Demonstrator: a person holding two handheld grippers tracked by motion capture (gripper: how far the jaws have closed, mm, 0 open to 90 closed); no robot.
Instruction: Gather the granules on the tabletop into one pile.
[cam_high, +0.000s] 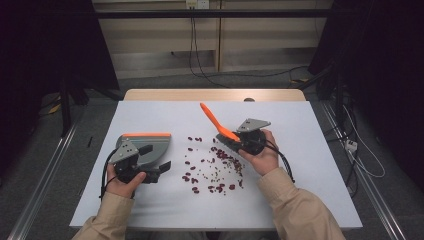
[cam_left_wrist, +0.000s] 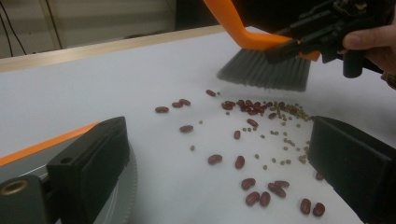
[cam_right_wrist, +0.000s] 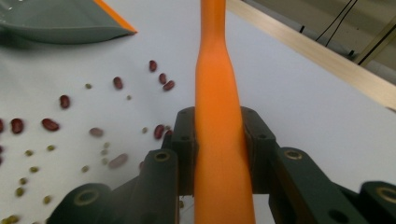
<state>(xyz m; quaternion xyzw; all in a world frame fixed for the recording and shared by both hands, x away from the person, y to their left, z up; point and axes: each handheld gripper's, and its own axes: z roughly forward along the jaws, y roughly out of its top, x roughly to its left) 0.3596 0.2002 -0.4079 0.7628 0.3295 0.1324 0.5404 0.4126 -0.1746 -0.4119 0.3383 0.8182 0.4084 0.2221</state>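
Dark red beans (cam_high: 192, 177) and small green beans (cam_high: 216, 171) lie scattered over the middle of the white table (cam_high: 310, 200). An orange-handled brush (cam_high: 216, 121) with grey bristles (cam_left_wrist: 266, 72) is held at the right end of the spill, the bristles hanging just above the beans (cam_left_wrist: 252, 112). My right gripper (cam_right_wrist: 219, 140) is shut on the brush's orange handle (cam_right_wrist: 217, 93). A grey dustpan (cam_high: 155, 145) with an orange rim lies at the left. My left gripper (cam_high: 155, 159) is open; its left jaw is over the dustpan (cam_left_wrist: 37, 149) and beans show between the jaws.
The table's wooden far edge (cam_high: 215, 95) runs across the back. Cables (cam_high: 360, 155) lie on the floor to the right, and metal rails flank the table. Bare table surface lies in front of the beans and at the far right.
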